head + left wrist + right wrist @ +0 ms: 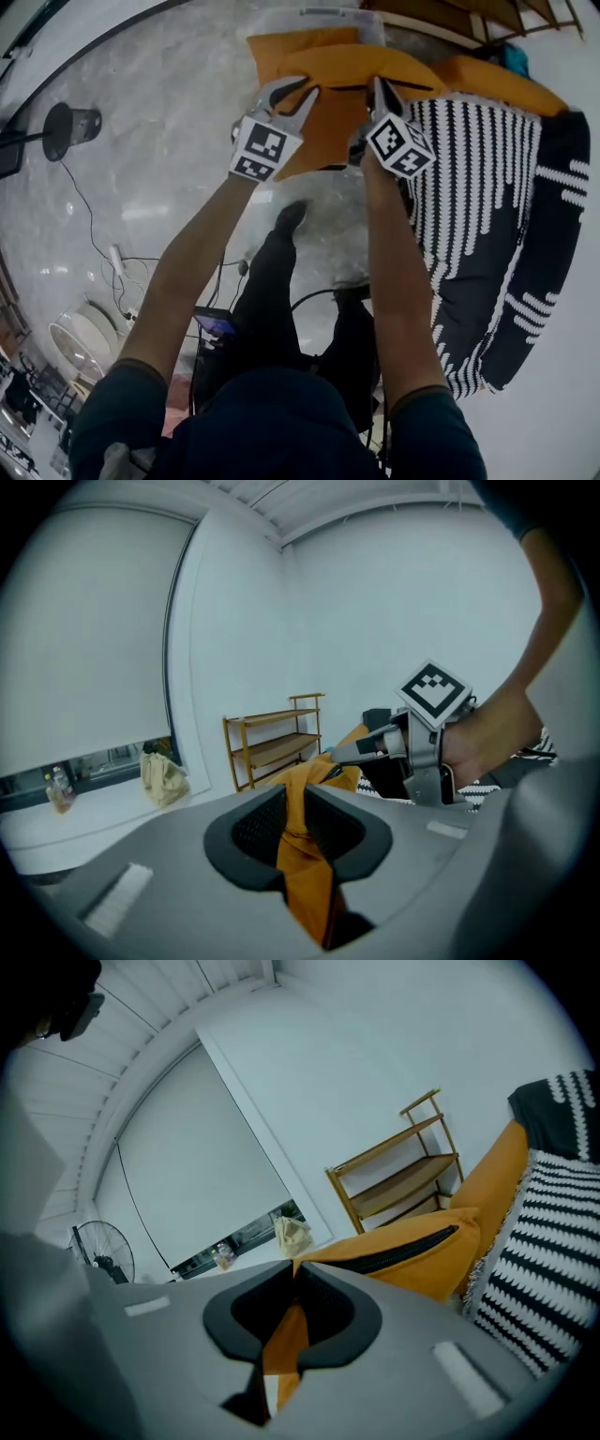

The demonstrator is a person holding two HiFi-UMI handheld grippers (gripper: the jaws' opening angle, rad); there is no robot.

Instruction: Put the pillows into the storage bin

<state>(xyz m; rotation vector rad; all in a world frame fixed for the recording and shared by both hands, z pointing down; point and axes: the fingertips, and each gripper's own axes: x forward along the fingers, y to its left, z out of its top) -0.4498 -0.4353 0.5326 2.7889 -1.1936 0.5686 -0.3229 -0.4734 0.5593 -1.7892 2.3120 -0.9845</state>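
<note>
An orange pillow (342,89) with a black zipper hangs between my two grippers above the floor. My left gripper (292,97) is shut on its left edge, and orange fabric (307,855) is bunched between the jaws. My right gripper (379,92) is shut on the right corner (286,1330), with the pillow's zipper side (412,1255) stretching away beyond it. Just behind the pillow stands the clear storage bin (323,16), where another orange pillow (281,45) shows at its mouth. A third orange pillow (506,82) lies at the right.
A black-and-white striped blanket (469,187) covers the furniture at the right. A wooden shelf (277,747) stands against the far wall. On the marble floor are a black stand (61,129), cables (112,258) and a white fan (80,342).
</note>
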